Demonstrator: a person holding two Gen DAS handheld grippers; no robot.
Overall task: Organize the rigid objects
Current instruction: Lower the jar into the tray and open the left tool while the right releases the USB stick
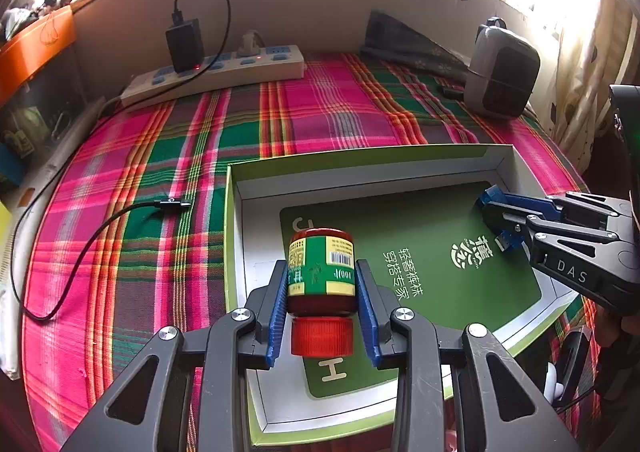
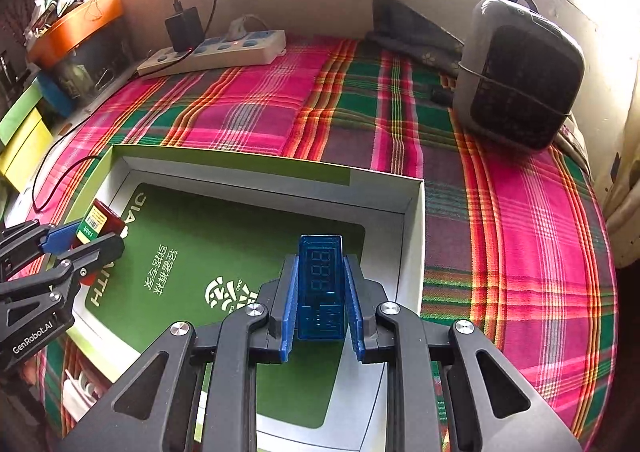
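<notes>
My left gripper (image 1: 322, 272) is shut on a small red bottle (image 1: 322, 272) with a green and yellow label and a red cap, held over the left part of an open white box (image 1: 240, 236) with a green card (image 1: 424, 236) on its floor. My right gripper (image 2: 320, 272) is shut on a translucent blue USB meter (image 2: 320, 284) with a digit display, held over the box's right part (image 2: 412, 236). The right gripper also shows in the left wrist view (image 1: 500, 219), and the left gripper with the bottle (image 2: 100, 219) shows in the right wrist view.
The box lies on a pink and green plaid cloth (image 1: 160, 171). A white power strip (image 1: 216, 75) with a black charger (image 1: 184, 43) sits at the back. A black cable (image 1: 80, 244) trails at left. A grey heater (image 2: 520, 75) stands at back right. Folded dark cloth (image 1: 408, 43) lies beside it.
</notes>
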